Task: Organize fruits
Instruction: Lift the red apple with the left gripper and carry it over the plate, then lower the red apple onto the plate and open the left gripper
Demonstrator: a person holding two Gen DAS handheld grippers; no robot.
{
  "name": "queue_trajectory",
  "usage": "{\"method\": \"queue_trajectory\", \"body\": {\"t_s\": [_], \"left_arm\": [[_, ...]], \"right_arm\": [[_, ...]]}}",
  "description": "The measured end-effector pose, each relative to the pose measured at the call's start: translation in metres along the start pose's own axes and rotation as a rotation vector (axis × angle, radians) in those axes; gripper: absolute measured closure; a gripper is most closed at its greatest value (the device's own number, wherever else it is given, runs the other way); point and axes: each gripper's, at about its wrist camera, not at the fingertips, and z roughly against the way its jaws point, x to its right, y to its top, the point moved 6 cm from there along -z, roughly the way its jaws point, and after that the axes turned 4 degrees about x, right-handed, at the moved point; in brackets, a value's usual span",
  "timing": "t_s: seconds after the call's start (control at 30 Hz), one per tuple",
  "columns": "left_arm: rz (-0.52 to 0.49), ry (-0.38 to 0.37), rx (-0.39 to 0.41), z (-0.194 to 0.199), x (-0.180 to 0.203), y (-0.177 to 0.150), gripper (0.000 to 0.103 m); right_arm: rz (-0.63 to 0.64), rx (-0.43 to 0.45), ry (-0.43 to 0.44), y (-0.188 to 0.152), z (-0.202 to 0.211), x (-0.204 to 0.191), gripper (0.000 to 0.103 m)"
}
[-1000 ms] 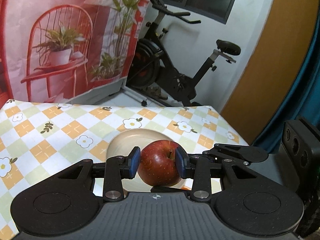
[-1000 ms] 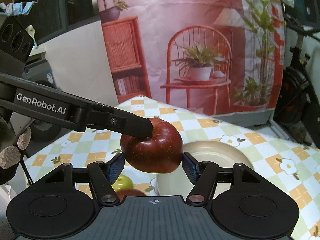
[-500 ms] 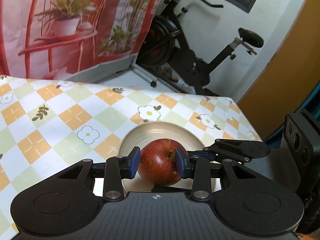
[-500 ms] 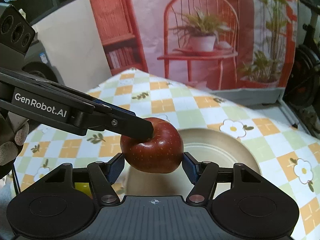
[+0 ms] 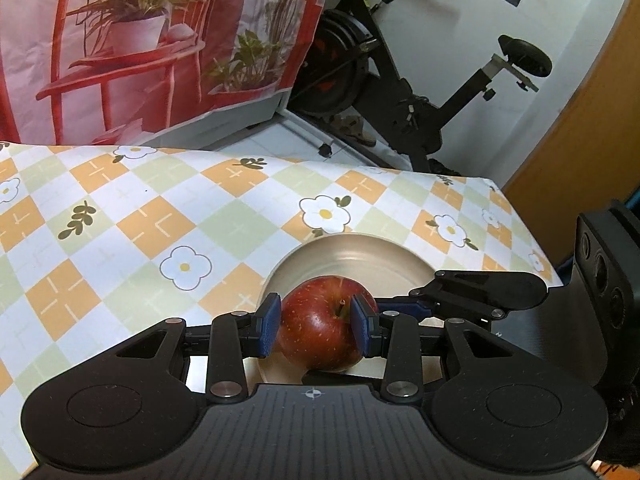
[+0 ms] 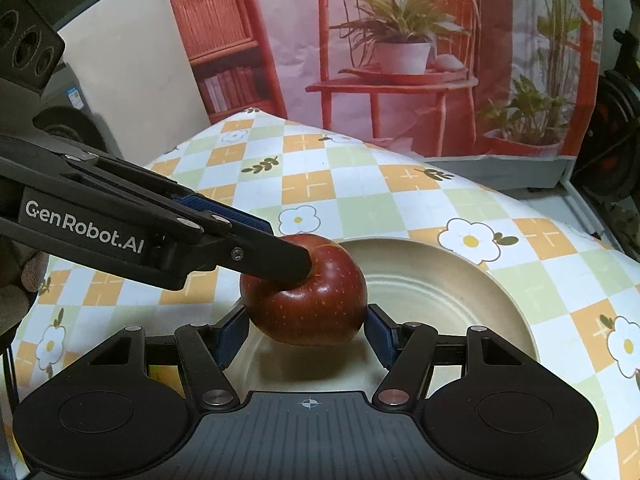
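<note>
Apple (image 6: 304, 292) clamped two ways at once: left gripper (image 5: 316, 330) clenched across its top by the stem, right gripper (image 6: 306, 338) grasping its sides. Poised over the plate's (image 6: 460, 280) near rim, probably just above the surface, though contact cannot be confirmed past the shadow. Double grip likely meant to steady the round fruit for set-down. Plate resting on the checked tabletop (image 5: 160, 216).
</note>
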Motion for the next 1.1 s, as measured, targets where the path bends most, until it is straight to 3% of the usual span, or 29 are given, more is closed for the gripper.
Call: {"method": "queue_trajectory", "body": {"t_s": [0.7, 1.1], "left_arm": [[-0.019, 0.044, -0.007, -0.007, -0.002, -0.004, 0.062], [-0.029, 0.09, 0.01, -0.004, 0.003, -0.006, 0.062]], "right_arm": [[0.011, -0.009, -0.011, -0.005, -0.011, -0.002, 0.043], [-0.084, 0.095, -0.104, -0.028, 0.05, 0.023, 0.042]]}}
